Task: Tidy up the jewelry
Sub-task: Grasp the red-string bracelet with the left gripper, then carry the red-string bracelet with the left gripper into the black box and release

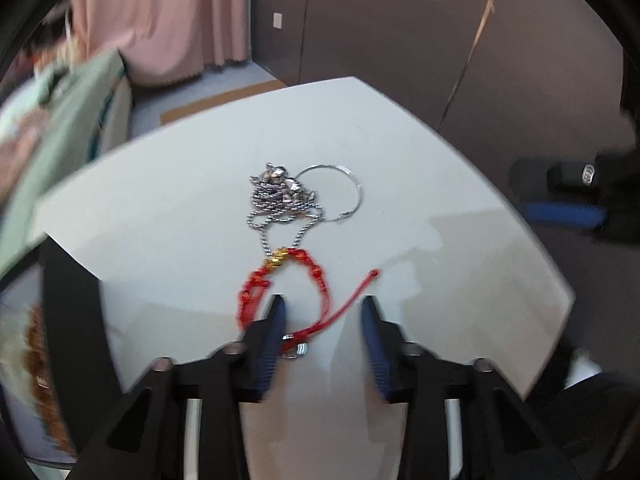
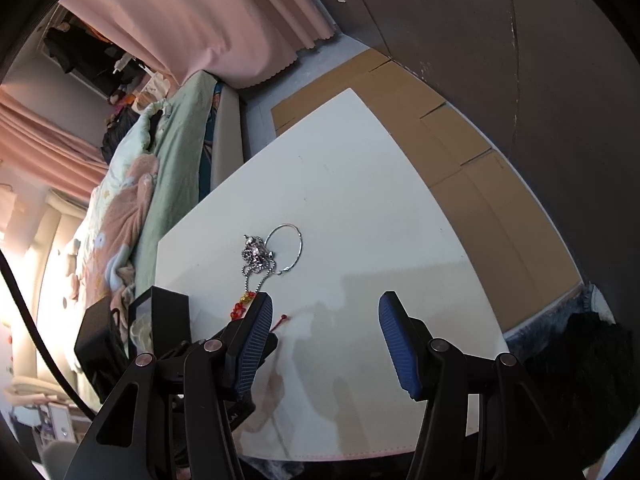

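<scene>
A red cord bracelet (image 1: 256, 292) with a gold bead lies on the white table (image 1: 168, 200); its tail runs between my left fingers. Behind it lie a heaped silver chain necklace (image 1: 280, 196) and a thin silver bangle (image 1: 352, 188). My left gripper (image 1: 323, 304) is open, low over the bracelet, its left finger inside the loop. My right gripper (image 2: 326, 300) is open and empty above the table, right of the jewelry. In the right wrist view the necklace (image 2: 258, 256), the bangle (image 2: 298, 248) and part of the bracelet (image 2: 244, 304) show by the left finger.
An open black jewelry box (image 2: 160, 320) stands at the table's left edge, also in the left wrist view (image 1: 68, 304). A bed with green and pink bedding (image 2: 132, 184) lies beyond. Flat cardboard (image 2: 460, 152) covers the floor right of the table. The right gripper (image 1: 568, 196) shows at the far right.
</scene>
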`<state>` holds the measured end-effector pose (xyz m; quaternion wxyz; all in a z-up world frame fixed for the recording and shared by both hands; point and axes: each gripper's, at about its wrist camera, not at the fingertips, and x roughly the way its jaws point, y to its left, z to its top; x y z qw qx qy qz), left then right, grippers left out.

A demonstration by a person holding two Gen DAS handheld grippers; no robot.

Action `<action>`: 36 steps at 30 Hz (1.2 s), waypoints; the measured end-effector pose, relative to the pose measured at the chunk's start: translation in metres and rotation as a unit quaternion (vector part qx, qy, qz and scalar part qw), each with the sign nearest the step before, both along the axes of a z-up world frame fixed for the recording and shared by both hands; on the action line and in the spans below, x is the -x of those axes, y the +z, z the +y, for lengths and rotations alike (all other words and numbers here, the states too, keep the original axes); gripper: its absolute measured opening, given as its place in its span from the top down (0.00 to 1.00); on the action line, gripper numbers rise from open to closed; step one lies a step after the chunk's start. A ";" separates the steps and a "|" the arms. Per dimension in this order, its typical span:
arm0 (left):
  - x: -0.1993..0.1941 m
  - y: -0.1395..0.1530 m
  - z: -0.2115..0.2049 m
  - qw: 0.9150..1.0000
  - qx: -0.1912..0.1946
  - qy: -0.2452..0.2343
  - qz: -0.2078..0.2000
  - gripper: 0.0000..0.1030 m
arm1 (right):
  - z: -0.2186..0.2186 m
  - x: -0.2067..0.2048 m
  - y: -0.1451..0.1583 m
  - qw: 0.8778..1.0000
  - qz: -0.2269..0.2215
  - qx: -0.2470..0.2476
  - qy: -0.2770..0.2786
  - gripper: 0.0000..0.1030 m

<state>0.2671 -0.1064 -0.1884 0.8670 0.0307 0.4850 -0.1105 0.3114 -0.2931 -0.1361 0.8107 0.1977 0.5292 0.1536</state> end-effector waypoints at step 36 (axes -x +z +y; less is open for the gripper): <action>0.011 0.097 0.133 0.966 0.222 0.110 -0.078 1.00 | 0.134 0.008 -0.036 0.981 0.016 0.115 0.156 0.69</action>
